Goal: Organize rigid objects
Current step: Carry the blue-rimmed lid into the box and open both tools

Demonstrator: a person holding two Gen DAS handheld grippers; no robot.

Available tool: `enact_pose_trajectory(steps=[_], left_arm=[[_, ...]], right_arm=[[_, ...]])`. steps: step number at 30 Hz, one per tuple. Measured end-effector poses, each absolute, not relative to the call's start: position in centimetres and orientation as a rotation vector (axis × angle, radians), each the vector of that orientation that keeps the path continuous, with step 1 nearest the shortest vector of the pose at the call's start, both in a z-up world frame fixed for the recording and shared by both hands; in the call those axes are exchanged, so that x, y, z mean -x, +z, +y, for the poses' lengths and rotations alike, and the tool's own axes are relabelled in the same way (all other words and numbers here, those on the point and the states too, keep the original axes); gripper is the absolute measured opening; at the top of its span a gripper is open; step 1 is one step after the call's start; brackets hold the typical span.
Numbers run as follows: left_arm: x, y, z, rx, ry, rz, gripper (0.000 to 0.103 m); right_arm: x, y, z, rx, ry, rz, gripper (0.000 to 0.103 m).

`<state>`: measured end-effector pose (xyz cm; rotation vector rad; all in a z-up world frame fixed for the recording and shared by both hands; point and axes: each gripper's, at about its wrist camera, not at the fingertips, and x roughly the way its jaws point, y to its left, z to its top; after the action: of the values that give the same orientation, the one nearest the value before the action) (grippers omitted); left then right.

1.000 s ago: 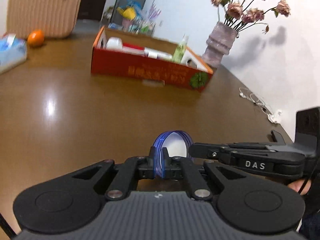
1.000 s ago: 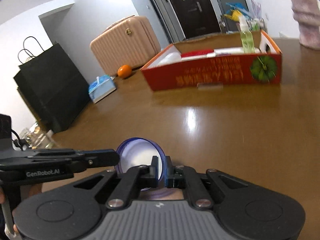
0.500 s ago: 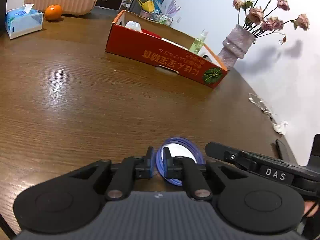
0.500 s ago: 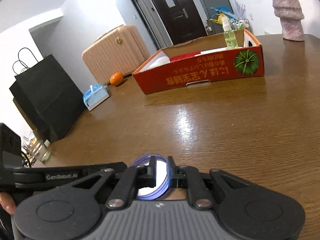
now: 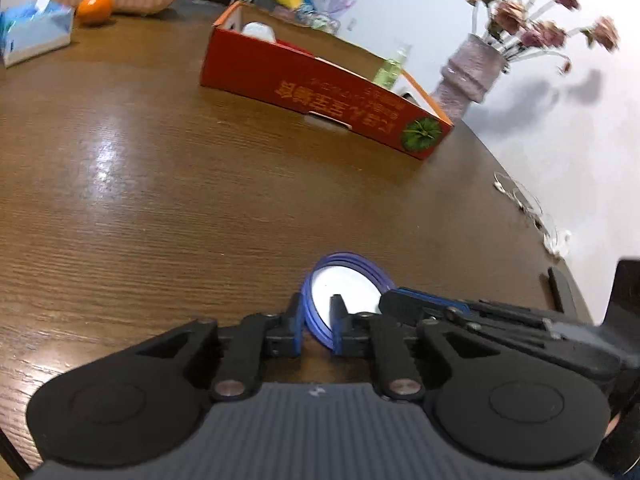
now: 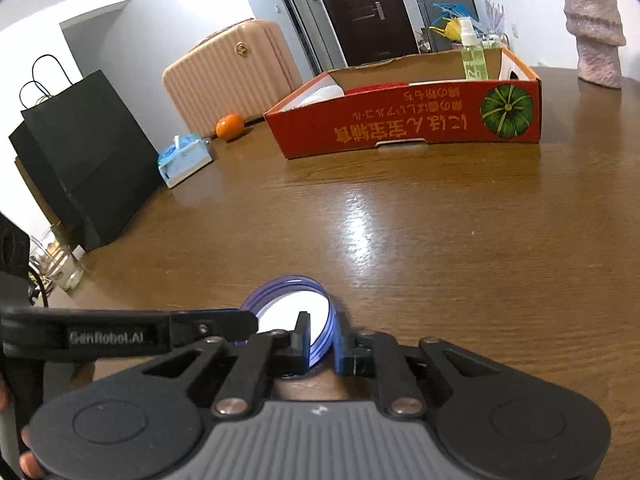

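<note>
Claws first: the left gripper (image 5: 317,322) was nearly closed, with the edge of the round blue-rimmed disc with a white face (image 5: 348,288) between its jaws. Those jaws had just been easing open a hair, but as far as we could tell the pads were touching the rim on both sides. The right gripper (image 6: 322,344) was pinched onto the same disc from the other side, so each claw had hold of the rim. The disc stood tilted on its edge at the near end of the brown wooden table (image 5: 160,200), well apart from everything else.

Now the containers. The long red cardboard box with a green pumpkin printed on its side (image 6: 400,128) sat open at the far end of the table. We could see a clear green spray bottle (image 6: 474,60) standing upright at its pumpkin end. A white rounded thing (image 6: 324,94) was at the opposite end, with something red and flat (image 6: 372,87) between them; we couldn't tell what either of those was.

Just beyond the box stood a pale pink textured vase (image 5: 472,76) holding dried pink roses (image 5: 520,8). A light blue tissue pack (image 6: 184,158) lay near an orange fruit (image 6: 229,126) at the table's far-left edge.
</note>
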<state>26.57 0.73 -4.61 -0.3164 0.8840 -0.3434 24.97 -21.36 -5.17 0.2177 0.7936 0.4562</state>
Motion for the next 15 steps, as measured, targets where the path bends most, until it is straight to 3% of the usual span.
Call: enact_pose_trajectory(steps=[8,15], left_arm=[[-30.1,-2.2,0.3,0.339,-0.324,0.824,0.006],[-40.2,3.7,-0.6,0.295,-0.289,0.68,0.005]], right_arm=[[-28.3,-2.1,-21.8,-0.176,0.427,0.678,0.007],[-38.6,2.6,-22.5,-0.177,0.43,0.558,0.007]])
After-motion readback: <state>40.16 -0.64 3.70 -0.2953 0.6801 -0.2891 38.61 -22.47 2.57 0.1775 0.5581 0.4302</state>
